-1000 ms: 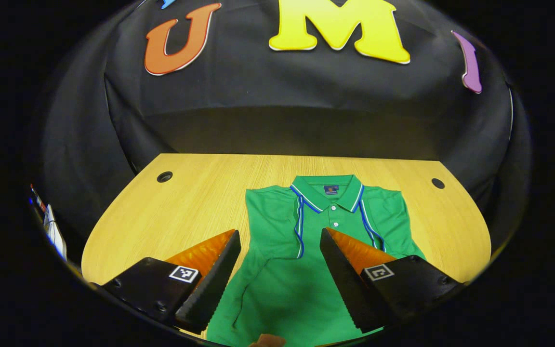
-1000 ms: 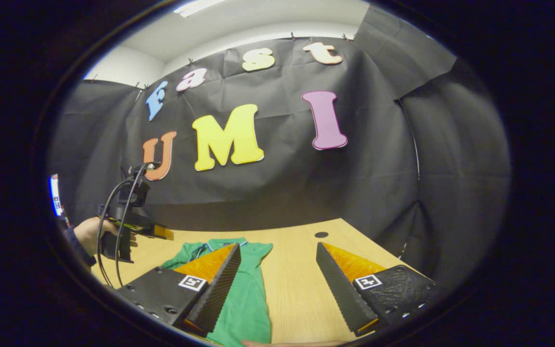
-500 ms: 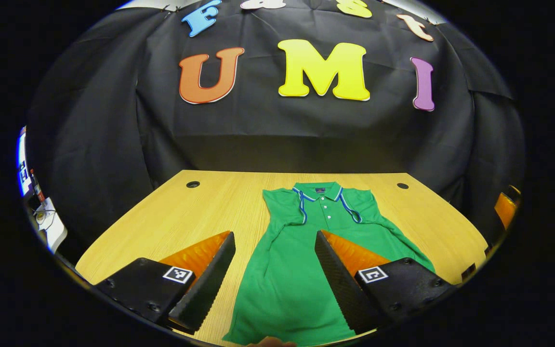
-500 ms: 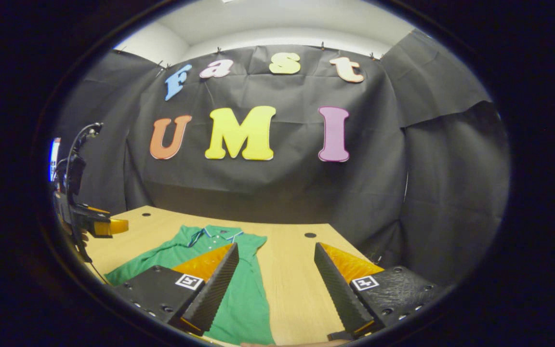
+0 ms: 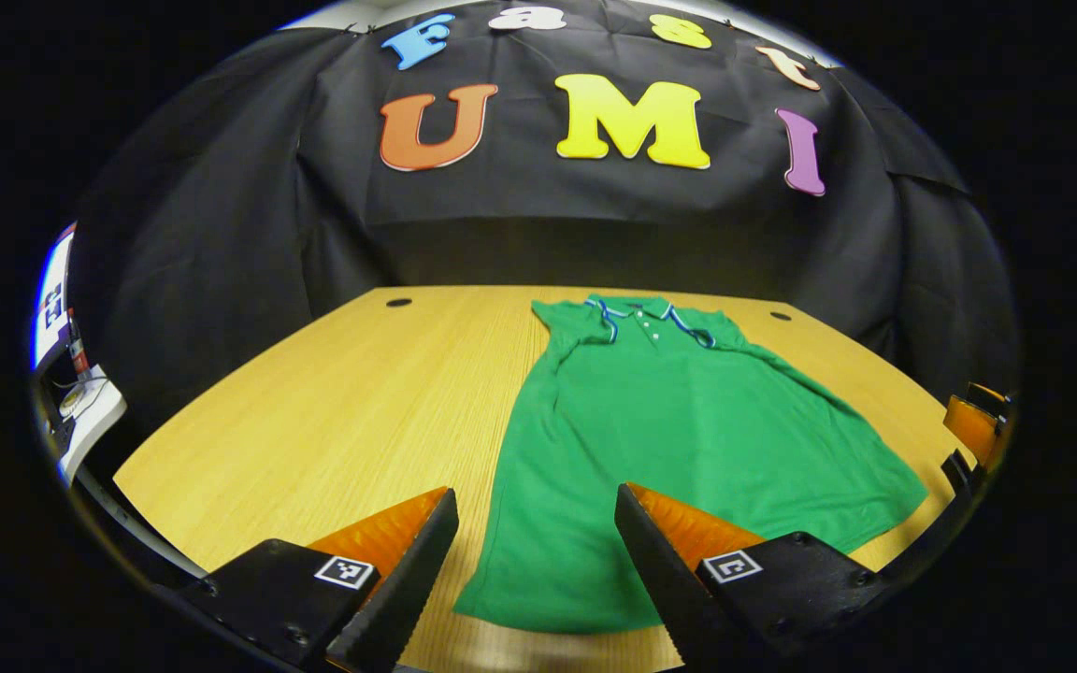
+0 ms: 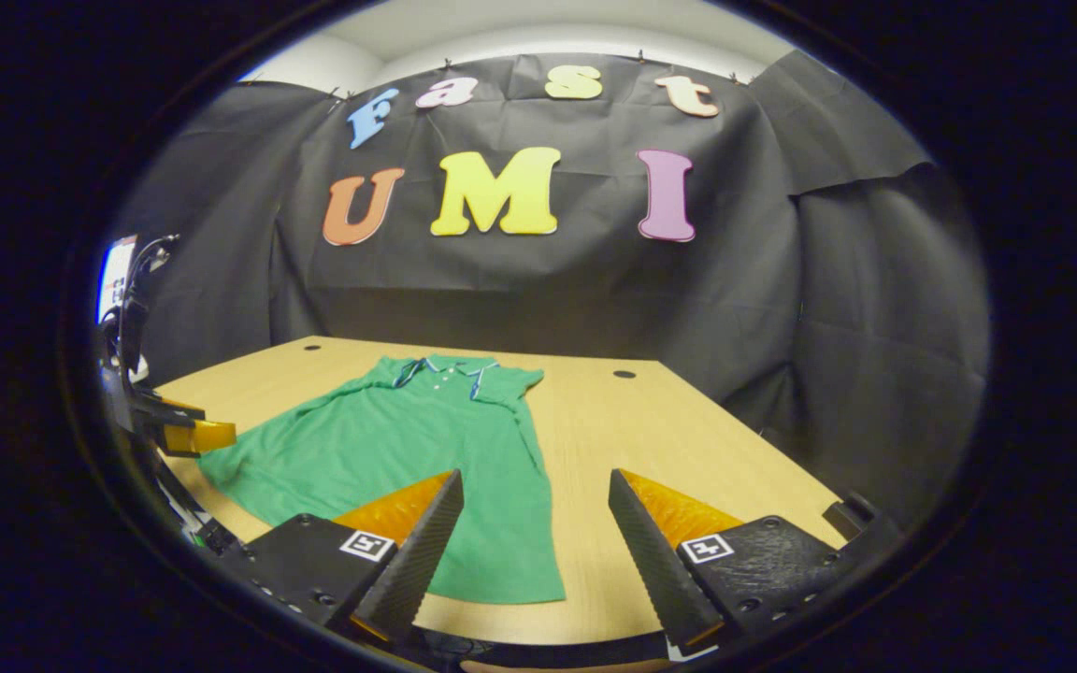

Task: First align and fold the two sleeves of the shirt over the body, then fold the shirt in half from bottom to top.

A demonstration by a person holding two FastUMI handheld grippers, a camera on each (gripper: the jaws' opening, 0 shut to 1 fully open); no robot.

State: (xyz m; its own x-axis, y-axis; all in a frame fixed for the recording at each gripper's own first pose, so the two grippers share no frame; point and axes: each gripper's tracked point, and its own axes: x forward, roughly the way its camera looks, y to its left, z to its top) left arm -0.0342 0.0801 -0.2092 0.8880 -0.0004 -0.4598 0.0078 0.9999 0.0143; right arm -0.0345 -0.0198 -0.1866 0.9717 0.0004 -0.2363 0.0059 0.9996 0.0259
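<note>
Green shirt (image 5: 679, 421) of soft matt knit cloth, smooth across the body with faint ripples near the collar (image 5: 643, 308), itself edged in blue and white trim. Bench (image 5: 333, 411) of pale wood-look board, fine straight grain, satin sheen under the light. Hand-held gripper fingers (image 6: 412, 565) matt, inner faces ribbed with saw-like ridges; outer housings (image 6: 744, 570) of lightly textured matt plastic.

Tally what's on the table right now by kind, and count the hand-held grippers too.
Green polo shirt: 1
Cable holes in the wooden table: 2, one left of the collar, one right of it
Hand-held grippers: 2, left hand-held gripper and right hand-held gripper, both open
Total: 5
</note>
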